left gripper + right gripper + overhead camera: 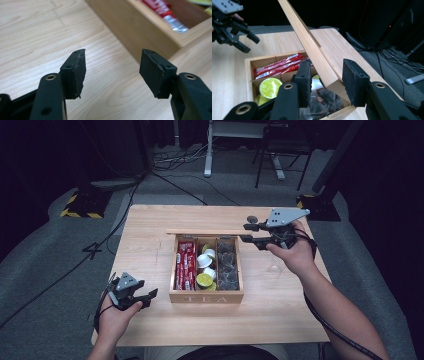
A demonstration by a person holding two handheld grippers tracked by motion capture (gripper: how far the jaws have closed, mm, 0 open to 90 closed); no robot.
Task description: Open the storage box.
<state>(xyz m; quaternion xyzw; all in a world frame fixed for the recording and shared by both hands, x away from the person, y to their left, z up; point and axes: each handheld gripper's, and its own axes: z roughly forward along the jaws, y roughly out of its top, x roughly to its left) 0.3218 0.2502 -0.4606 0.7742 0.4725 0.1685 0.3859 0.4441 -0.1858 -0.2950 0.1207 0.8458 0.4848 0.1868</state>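
Note:
A wooden box marked TEA (206,297) sits mid-table with its lid (200,232) raised upright at the back. Inside lie red packets (185,265), green and white capsules (206,267) and dark tea bags (227,265). My right gripper (245,232) is open at the lid's right end. In the right gripper view its jaws (327,67) straddle the lid's edge (312,47) without clamping it. My left gripper (149,298) rests open just left of the box's front corner. The left gripper view shows nothing between its jaws (112,70), with the box wall (140,32) ahead.
The wooden table (280,310) has bare room on both sides of the box. Beyond its far edge are grey carpet, floor cables (175,160), a chair (282,150) and yellow-black striped stand bases (80,205).

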